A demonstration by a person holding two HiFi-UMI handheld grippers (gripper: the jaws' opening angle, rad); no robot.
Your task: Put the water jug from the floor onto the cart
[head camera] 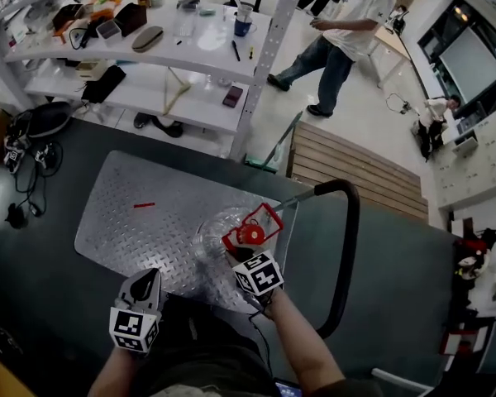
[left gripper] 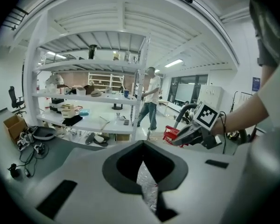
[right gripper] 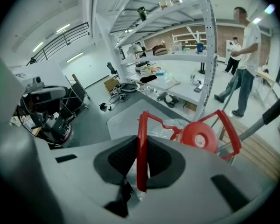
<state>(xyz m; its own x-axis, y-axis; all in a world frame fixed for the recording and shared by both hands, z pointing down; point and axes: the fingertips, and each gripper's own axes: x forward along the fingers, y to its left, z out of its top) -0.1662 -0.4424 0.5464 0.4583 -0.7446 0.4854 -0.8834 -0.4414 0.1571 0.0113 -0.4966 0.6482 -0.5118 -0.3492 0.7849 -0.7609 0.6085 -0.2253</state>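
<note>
A clear water jug (head camera: 217,232) with a red cap (head camera: 250,236) and a red carry handle (head camera: 265,217) is over the right end of the cart's diamond-plate deck (head camera: 140,230); whether it rests on the deck I cannot tell. My right gripper (head camera: 240,252) is shut on the handle (right gripper: 142,148); the bar runs upright between its jaws, with the cap (right gripper: 199,137) beyond. My left gripper (head camera: 151,276) hovers at the deck's near edge, apart from the jug, jaws together and nothing in them (left gripper: 142,190).
The cart's black push handle (head camera: 348,246) curves at the right. A small red strip (head camera: 144,206) lies on the deck. A white shelving rack (head camera: 149,48) stands behind, a wooden pallet (head camera: 355,168) to the right, a person (head camera: 347,31) beyond. Cables (head camera: 25,160) lie at left.
</note>
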